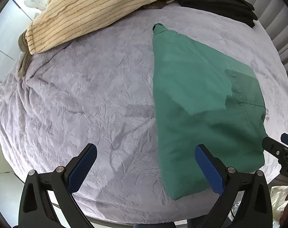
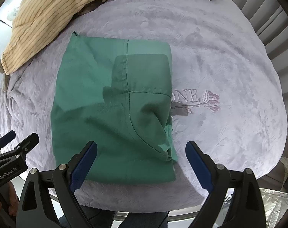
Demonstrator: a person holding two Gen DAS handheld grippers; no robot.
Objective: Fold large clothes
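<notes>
Both wrist views look steeply down from close above the near edge of the table (image 1: 67,95). They share the green garment (image 1: 191,104): at 3 o'clock in the left view, centred in the right view (image 2: 115,104).

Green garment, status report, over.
Left gripper open, empty. Right gripper open, empty. Green garment folded, flat on lilac blanket. Striped cloth beyond, clear.

Setting: domestic room, laundry-folding surface. Evidence: round table draped in a lavender plush blanket (image 2: 220,60) with embossed leaf pattern and embroidered rose with lettering (image 2: 210,99); folded green garment (image 2: 113,102) laid flat on it; cream striped fleece (image 1: 98,9) heaped at the far edge; stack of folded black clothing (image 1: 225,5) beside it; pale vertical slats (image 2: 273,26) behind; light tiled floor (image 1: 1,43).
</notes>
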